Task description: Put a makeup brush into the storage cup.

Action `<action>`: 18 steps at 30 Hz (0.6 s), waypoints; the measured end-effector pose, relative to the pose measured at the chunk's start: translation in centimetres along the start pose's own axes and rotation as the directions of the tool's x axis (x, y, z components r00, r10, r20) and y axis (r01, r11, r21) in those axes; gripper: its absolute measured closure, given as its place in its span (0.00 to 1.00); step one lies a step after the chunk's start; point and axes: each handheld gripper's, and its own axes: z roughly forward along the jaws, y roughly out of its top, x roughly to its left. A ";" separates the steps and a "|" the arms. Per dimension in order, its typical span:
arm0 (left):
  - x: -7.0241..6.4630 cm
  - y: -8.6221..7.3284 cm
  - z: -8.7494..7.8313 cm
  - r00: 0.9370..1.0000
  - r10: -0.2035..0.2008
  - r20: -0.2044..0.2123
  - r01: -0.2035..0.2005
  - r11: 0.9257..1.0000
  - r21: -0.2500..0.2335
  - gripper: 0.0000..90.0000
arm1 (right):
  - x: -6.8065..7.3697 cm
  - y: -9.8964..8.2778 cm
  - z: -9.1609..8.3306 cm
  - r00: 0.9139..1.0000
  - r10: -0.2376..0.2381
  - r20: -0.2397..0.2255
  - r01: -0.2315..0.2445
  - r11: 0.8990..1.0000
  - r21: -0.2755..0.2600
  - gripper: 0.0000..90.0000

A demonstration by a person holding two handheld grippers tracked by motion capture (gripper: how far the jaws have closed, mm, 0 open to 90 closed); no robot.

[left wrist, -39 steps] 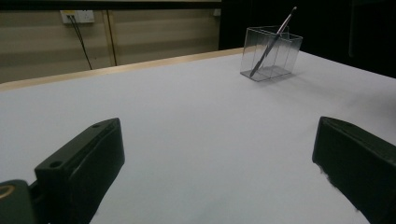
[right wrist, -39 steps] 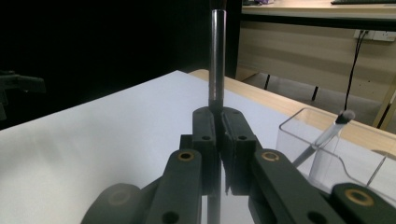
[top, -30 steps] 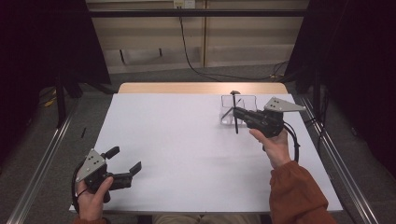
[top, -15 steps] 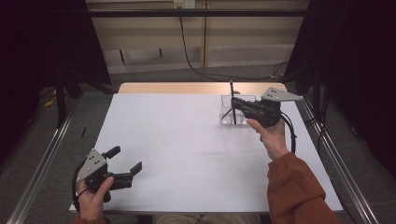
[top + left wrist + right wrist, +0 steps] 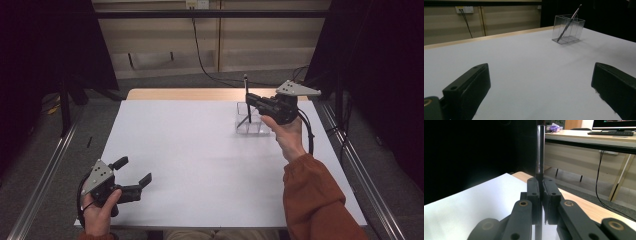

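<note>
White table (image 5: 200, 150) is sitting under dim light, beige wall panels running behind it at 12 o'clock. Right gripper (image 5: 248, 99) is clamping a thin black pen (image 5: 246, 85) upright, jaws closed tight on it, above the clear acrylic holder (image 5: 252, 126) at 1 o'clock. Left gripper (image 5: 132, 172) is resting at 7 o'clock, jaws standing wide, holding nothing; a second pen (image 5: 568, 23) is leaning inside the holder.
</note>
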 end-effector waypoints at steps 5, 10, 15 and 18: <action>0.0 0.0 0.0 1.000 0.006 0.005 -0.006 1.000 0.001 0.03 | -0.2 0.1 1.1 1.000 0.003 0.007 -0.004 1.000 0.008 0.94; 0.0 0.0 0.0 1.000 0.008 0.004 -0.008 1.000 0.002 0.03 | -0.3 0.2 2.0 1.000 0.003 0.012 -0.003 1.000 0.017 0.94; 0.0 0.0 0.0 1.000 0.012 0.006 -0.012 1.000 0.004 0.03 | -0.8 0.3 2.8 1.000 0.013 0.025 -0.013 1.000 0.021 0.94; 0.0 0.0 0.1 1.000 0.013 0.007 -0.013 1.000 0.005 0.03 | -1.1 0.3 3.2 0.999 0.019 0.036 -0.020 1.000 0.016 0.94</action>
